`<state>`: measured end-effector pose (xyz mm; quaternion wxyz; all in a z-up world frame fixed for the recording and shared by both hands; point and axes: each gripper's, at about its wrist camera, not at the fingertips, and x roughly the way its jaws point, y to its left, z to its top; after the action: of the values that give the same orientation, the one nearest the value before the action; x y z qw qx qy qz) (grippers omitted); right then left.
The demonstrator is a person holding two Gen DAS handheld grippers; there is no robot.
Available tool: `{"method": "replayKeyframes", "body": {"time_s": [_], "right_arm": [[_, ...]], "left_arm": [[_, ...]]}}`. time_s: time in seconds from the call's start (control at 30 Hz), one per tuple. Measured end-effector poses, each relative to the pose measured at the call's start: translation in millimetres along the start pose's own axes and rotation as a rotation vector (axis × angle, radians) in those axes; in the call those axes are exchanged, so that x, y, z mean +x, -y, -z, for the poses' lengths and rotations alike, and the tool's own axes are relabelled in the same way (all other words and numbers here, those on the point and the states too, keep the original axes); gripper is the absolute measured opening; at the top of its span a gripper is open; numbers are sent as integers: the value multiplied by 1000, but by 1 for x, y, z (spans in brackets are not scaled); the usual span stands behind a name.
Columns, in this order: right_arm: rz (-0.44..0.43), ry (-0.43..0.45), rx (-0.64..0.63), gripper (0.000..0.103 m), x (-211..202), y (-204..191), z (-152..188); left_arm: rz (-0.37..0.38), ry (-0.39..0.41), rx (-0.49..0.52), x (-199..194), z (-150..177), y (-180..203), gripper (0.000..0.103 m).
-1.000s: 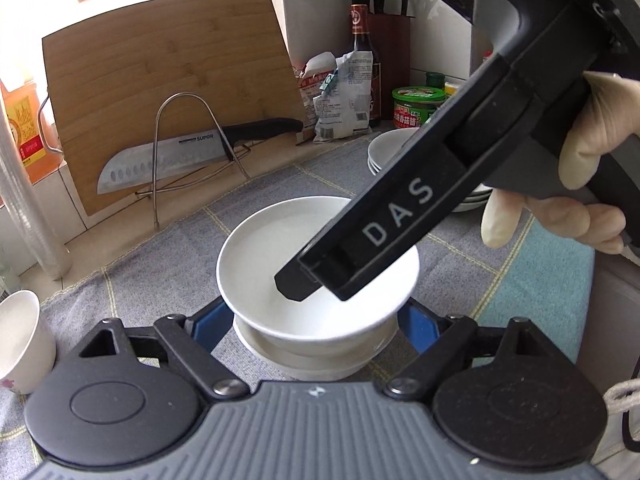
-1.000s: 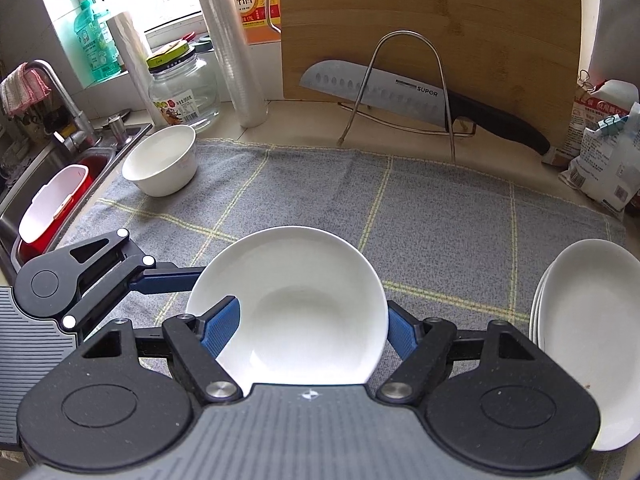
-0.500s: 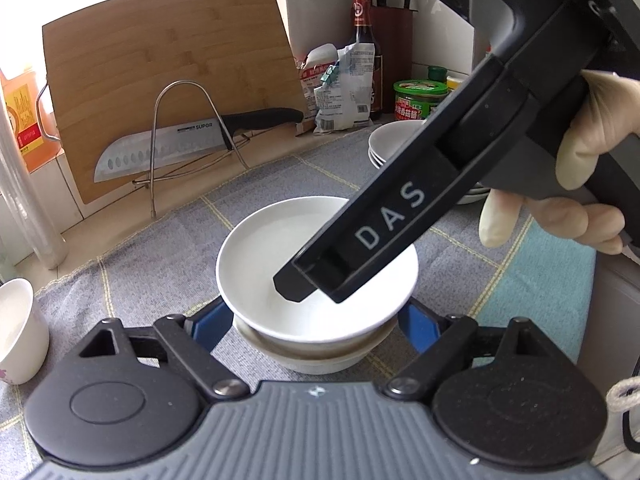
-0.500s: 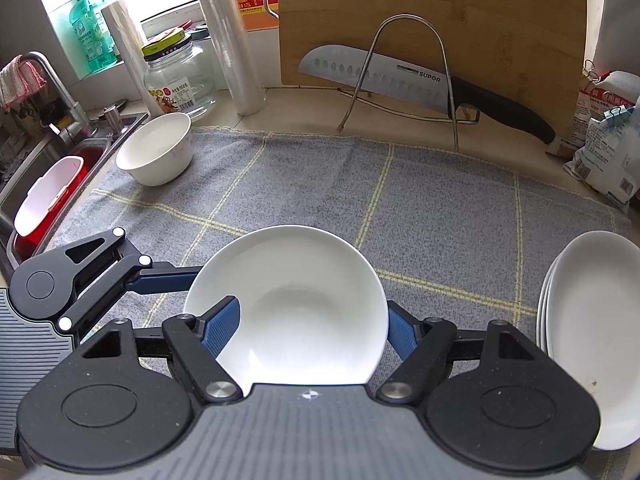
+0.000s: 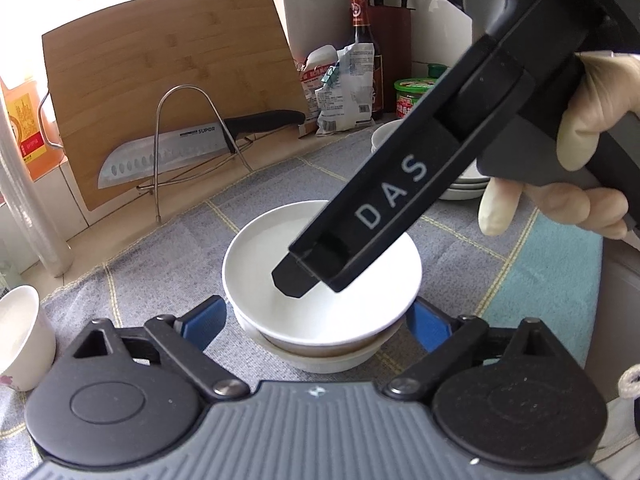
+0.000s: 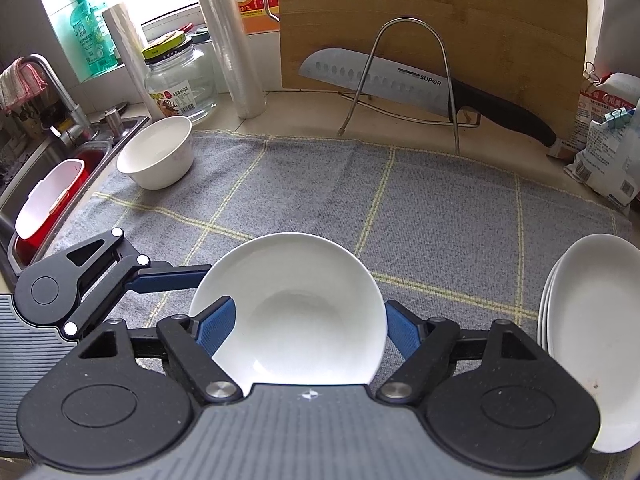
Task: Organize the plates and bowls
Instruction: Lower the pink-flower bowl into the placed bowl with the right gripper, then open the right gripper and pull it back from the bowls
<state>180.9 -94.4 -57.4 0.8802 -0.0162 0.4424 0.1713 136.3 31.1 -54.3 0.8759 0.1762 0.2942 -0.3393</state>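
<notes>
Both grippers hover over the stacked bowls on the grey cloth, and both sets of jaws are opening. A second ago the left gripper (image 5: 316, 316) had its blue pads tight against the lower bowl; now they stand clear on either side, with the stack between them but untouched. The right gripper (image 6: 306, 328) pinched the top bowl's rim a second ago; now its left pad sits inside the rim and its right pad outside, both parted from the bowl. Neither hand has shifted.

The top bowl (image 5: 280, 248) rests nested in the lower bowl (image 5: 320, 360), near the front of the cloth (image 6: 440, 208). In the left view the right gripper's black arm, marked DAS, crosses over the top bowl, with a gloved hand (image 5: 576, 160) on its handle at the right.

To the right, a stack of plates (image 6: 592, 320) sits at the cloth's edge. At the far left of the cloth stands a lone bowl (image 6: 156, 156), near the sink (image 6: 48, 184).

Beyond the cloth, a knife (image 6: 400, 80) lies across a wire rack (image 6: 444, 64) in front of a cutting board (image 6: 440, 8) that leans on the wall. Left of it are a film roll (image 6: 228, 40) and a glass jar (image 6: 180, 80); at the far right lie food bags (image 6: 604, 152).
</notes>
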Motion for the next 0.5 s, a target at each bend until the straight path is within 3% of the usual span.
{"method": "replayKeyframes", "body": {"time_s": [0.17,0.5], "right_arm": [[4,29,2,100,-6,-1,-1],[88,82,8,102,-12,-19,2]], "left_arm": [[-13,-2,-14,-6,6,-7,98],[-16,43,-106,-31,28,-32,99]]}}
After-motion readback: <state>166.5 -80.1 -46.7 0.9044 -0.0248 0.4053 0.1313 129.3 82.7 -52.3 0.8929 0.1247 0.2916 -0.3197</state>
